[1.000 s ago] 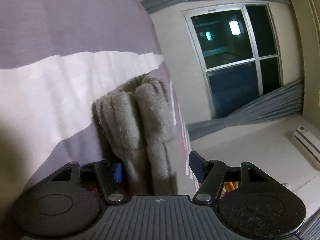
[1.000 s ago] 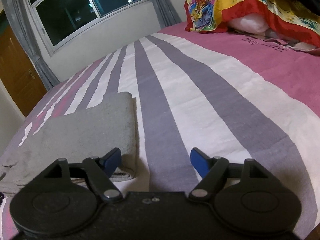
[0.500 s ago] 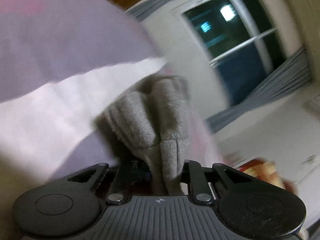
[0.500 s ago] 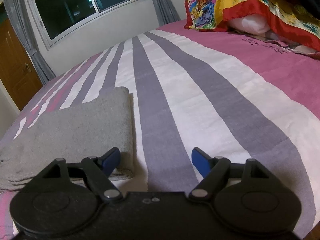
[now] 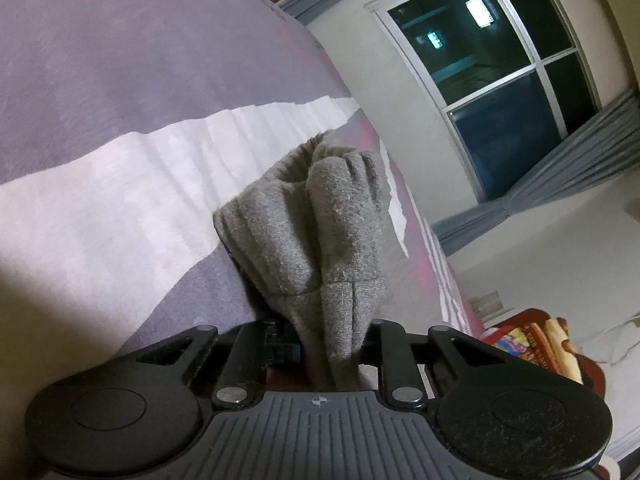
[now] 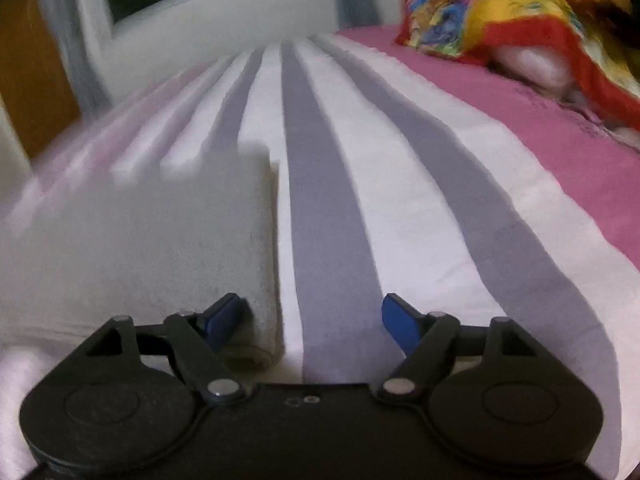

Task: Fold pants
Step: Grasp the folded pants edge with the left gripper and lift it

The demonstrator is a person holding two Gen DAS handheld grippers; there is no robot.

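Observation:
The grey pants [image 5: 312,220] lie folded on the striped bed sheet [image 5: 120,208]. In the left wrist view a bunched end of them rises between the fingers of my left gripper [image 5: 332,344]. That gripper is shut on the cloth, and its jaws are easing open slightly. In the blurred right wrist view the folded pants [image 6: 160,232] form a flat grey rectangle at the left. My right gripper [image 6: 316,316] hangs low over the sheet beside their right edge. Its jaws are opening wide and hold nothing, and its left fingertip [image 6: 224,316] is over the pants' near corner.
The bed sheet [image 6: 328,200] has grey, white and pink stripes. A bright yellow and red blanket [image 6: 500,8] is heaped at the far right. A dark window [image 5: 500,80] with grey curtains and a brown door [image 6: 32,80] stand beyond the bed.
My left gripper has shut on the bunched end of the pants and rolled a little. The right gripper has slid sideways, so the pants' corner sits closer under its left finger.

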